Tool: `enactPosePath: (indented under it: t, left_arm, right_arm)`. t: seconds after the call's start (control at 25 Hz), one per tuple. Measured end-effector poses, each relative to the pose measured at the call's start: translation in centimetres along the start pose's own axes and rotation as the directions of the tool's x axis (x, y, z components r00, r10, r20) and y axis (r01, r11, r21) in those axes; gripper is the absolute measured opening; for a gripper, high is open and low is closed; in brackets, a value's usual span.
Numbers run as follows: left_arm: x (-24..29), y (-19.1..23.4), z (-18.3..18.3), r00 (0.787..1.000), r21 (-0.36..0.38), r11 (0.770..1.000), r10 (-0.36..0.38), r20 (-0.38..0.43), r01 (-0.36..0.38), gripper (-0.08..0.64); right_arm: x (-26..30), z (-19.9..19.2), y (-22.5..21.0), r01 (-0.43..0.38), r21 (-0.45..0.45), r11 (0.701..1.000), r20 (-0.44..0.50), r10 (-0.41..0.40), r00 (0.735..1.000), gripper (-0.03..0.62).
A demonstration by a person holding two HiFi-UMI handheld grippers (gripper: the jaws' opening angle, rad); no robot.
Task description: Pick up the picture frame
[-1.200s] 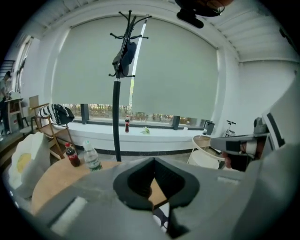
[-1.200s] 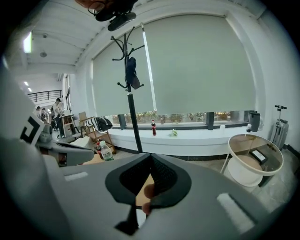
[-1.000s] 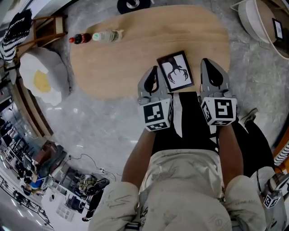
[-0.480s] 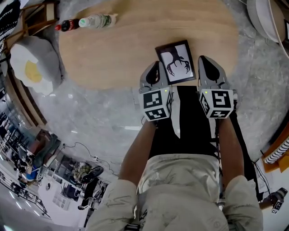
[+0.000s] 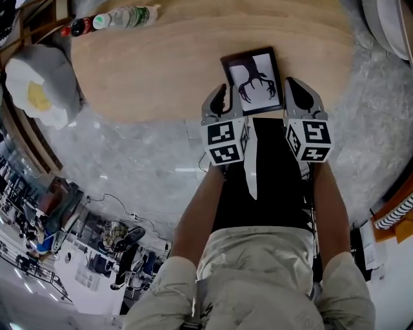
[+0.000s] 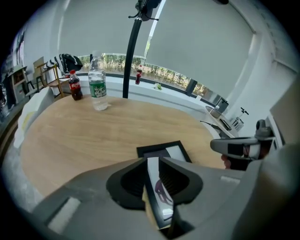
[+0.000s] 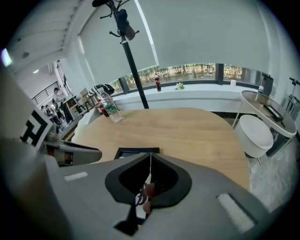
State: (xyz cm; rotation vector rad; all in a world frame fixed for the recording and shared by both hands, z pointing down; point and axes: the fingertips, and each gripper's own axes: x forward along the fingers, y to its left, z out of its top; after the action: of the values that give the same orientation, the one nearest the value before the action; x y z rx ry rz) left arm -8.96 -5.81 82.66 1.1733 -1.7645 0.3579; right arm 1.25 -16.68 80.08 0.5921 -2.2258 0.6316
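Note:
The picture frame (image 5: pixel 253 80), black-rimmed with a dark antler-like drawing on white, lies flat on the wooden table (image 5: pixel 148 71) near its front edge. My left gripper (image 5: pixel 221 97) hovers just left of the frame's near corner. Its jaws are opening with nothing pressed between them, and the frame (image 6: pixel 161 150) shows through the gap of the left gripper (image 6: pixel 152 159). My right gripper (image 5: pixel 297 90) hovers just right of the frame's other near corner, jaws shut and empty. In the right gripper view, the frame (image 7: pixel 136 152) lies beyond the closed tips of the right gripper (image 7: pixel 150 157).
A cola bottle (image 5: pixel 79 26) and a water bottle (image 5: pixel 126 16) stand at the table's far left. A fried-egg cushion (image 5: pixel 35 90) lies on a chair beside the table. A white round stool (image 7: pixel 253 136) stands off the right end. A black pole (image 6: pixel 131 51) rises behind.
Both grippers have come down toward the table and now flank the frame's near end. The left jaws have parted; the right jaws stay closed.

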Motion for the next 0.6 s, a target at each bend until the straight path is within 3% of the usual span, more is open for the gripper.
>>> enactPosePath:
  t: [0.36, 0.6]
  left_arm:
    - [2.4, -0.3, -3.7, 0.995, -0.078, 0.996, -0.039, -0.094, 0.031, 0.098]
    - [3.2, 0.5, -4.7, 0.994, -0.119, 0.993, -0.010, -0.113, -0.004, 0.123]
  right_arm:
    - [2.5, -3.5, 0.0, -0.032, 0.021, 0.999, -0.093, 0.033, 0.995, 0.049]
    - [3.6, -4.9, -0.2, -0.039, 0.039, 0.998, -0.136, 0.044, 0.990, 0.072]
